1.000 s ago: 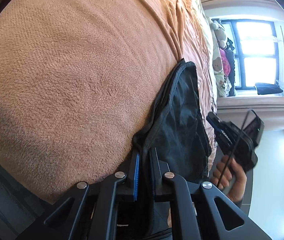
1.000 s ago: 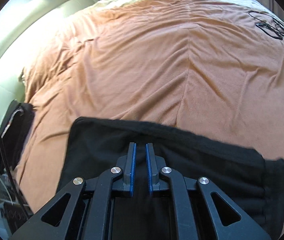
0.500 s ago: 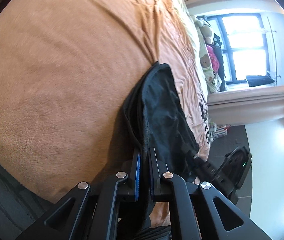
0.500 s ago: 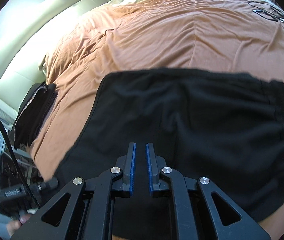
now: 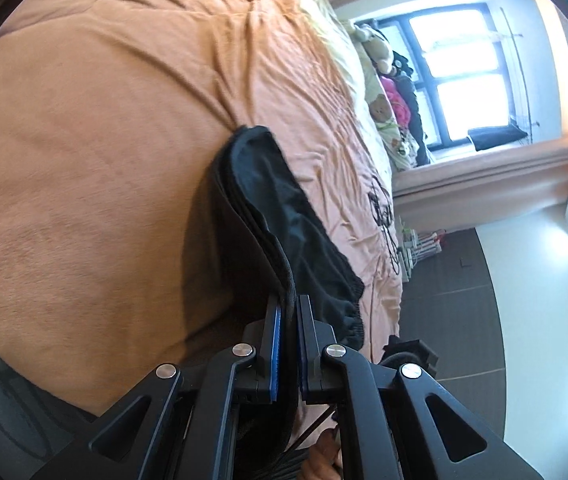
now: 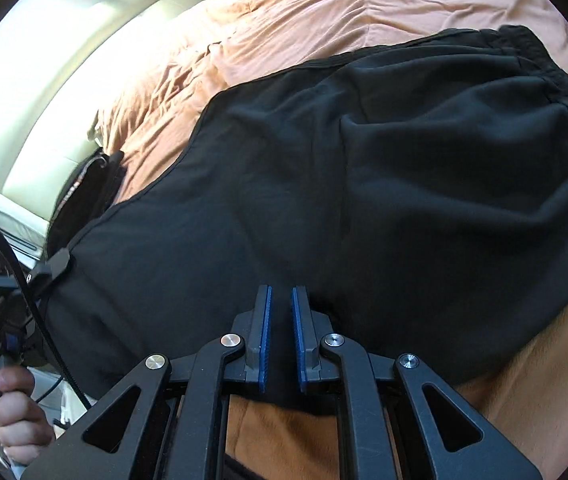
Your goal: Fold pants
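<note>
The black pants (image 6: 363, 184) are folded into a wide layered panel, held up over an orange-brown blanket (image 6: 323, 16). My right gripper (image 6: 280, 300) is shut on the near edge of the pants. My left gripper (image 5: 288, 308) is shut on another edge of the pants (image 5: 276, 208), seen edge-on with stacked layers and an elastic hem at the right. The left gripper (image 6: 50, 266) also shows in the right wrist view at the panel's left corner, with the hand holding it below.
The blanket (image 5: 104, 140) covers a bed. A cream headboard (image 6: 64, 92) and a dark folded pile (image 6: 88, 192) lie left. A window (image 5: 467, 72), stuffed toys (image 5: 379, 108), cables on the blanket (image 5: 379, 204) and dark floor (image 5: 451, 300) lie right.
Both grippers have lifted the pants off the blanket and drawn them nearer. The panel now fills most of the right wrist view. Both grips stay shut.
</note>
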`<state>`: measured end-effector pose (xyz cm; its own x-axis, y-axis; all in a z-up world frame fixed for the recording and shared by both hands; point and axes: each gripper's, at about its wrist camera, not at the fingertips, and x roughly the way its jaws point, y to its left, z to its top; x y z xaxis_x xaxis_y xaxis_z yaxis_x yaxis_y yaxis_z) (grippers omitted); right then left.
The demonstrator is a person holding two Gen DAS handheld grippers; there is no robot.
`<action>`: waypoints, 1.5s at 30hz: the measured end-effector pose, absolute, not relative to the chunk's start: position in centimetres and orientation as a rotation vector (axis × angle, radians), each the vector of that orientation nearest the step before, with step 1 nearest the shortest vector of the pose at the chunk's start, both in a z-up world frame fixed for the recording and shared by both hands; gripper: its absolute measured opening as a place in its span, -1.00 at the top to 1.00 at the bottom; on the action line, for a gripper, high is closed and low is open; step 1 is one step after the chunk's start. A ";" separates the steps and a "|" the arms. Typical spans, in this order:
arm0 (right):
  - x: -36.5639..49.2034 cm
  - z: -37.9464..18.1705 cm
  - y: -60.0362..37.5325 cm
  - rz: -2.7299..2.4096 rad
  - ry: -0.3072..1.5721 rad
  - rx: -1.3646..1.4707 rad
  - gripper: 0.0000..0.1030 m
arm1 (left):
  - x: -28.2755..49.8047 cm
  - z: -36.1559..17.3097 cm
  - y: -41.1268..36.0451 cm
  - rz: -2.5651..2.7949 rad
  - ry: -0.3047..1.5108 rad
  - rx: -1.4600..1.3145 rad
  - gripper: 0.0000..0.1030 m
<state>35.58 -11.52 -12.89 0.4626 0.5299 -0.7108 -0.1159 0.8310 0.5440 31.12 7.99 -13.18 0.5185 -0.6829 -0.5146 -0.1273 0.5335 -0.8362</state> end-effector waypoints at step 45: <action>21.6 -11.5 -33.7 0.310 0.735 0.802 -0.07 | 38.1 -12.1 -19.0 -0.698 1.229 -0.599 0.86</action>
<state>21.64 -33.75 -11.54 0.7142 0.5126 -0.4766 0.0167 0.6683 0.7437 38.13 -19.01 -12.09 0.1825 -0.7559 -0.6287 0.1530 0.6535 -0.7413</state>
